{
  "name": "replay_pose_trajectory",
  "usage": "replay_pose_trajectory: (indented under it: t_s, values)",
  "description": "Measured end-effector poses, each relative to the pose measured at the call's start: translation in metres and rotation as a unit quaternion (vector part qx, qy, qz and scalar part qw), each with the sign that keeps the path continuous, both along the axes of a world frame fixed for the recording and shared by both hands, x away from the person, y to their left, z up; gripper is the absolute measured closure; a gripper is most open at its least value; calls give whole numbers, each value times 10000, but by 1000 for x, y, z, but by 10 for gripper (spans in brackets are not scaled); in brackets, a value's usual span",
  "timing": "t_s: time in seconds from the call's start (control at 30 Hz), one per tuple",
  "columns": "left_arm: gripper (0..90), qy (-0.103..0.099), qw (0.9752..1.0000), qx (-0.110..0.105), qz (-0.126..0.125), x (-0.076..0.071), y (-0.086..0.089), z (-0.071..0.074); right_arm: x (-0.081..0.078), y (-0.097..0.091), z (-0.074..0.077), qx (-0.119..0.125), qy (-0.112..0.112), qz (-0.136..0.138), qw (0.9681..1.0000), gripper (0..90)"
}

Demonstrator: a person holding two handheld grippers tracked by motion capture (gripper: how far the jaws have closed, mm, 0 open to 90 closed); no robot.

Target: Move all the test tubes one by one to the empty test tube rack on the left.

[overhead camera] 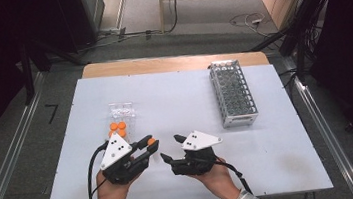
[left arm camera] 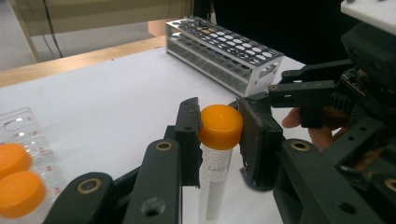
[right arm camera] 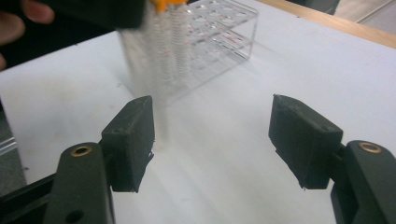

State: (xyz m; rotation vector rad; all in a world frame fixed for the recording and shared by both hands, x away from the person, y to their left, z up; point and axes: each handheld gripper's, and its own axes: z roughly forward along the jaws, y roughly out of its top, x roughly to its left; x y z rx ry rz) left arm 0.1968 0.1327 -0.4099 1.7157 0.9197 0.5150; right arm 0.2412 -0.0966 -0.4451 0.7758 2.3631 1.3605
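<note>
— Where do we have the tube?

— We hold the orange-capped tube (left arm camera: 217,140) in our left gripper (left arm camera: 219,128). The jaws are pressed in on it just at and under the cap, one pad on each side, and its clear body hangs down between them, above the white bench (overhead camera: 184,98). From the high view the orange cap shows at the tip of that gripper (overhead camera: 148,144), just in front of our left hand (overhead camera: 108,193).

— And our right gripper?

— Its jaws stand spread wide with nothing between them; in the right gripper view (right arm camera: 212,140) we see only bare bench through the gap. In the high view it (overhead camera: 171,148) sits near the left one, tips pointing toward it but apart from the tube.

— What else is on the bench?

— The clear plastic rack (overhead camera: 121,117) stands just beyond our left gripper, with several more orange-capped tubes (overhead camera: 118,129) in its near end. The metal rack (overhead camera: 233,93) lies well apart, over on the right side; we cannot tell whether any of its holes are filled. In the right gripper view the clear rack (right arm camera: 205,42) looks blurred, so we cannot count its rows.
</note>
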Motion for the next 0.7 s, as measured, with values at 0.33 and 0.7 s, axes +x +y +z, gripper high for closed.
replay_pose_trajectory:
  t_s: [0.33, 0.7]
  values:
    - [699, 15, 9995, -109, 302, -9, 25, 7, 11, -42, -9, -153, 162, -470, 9986, 253]
    - [698, 191, 9986, -131, 473, -13, 58, 15, 11, -81, -6, -63, 203, -822, 9964, 256]
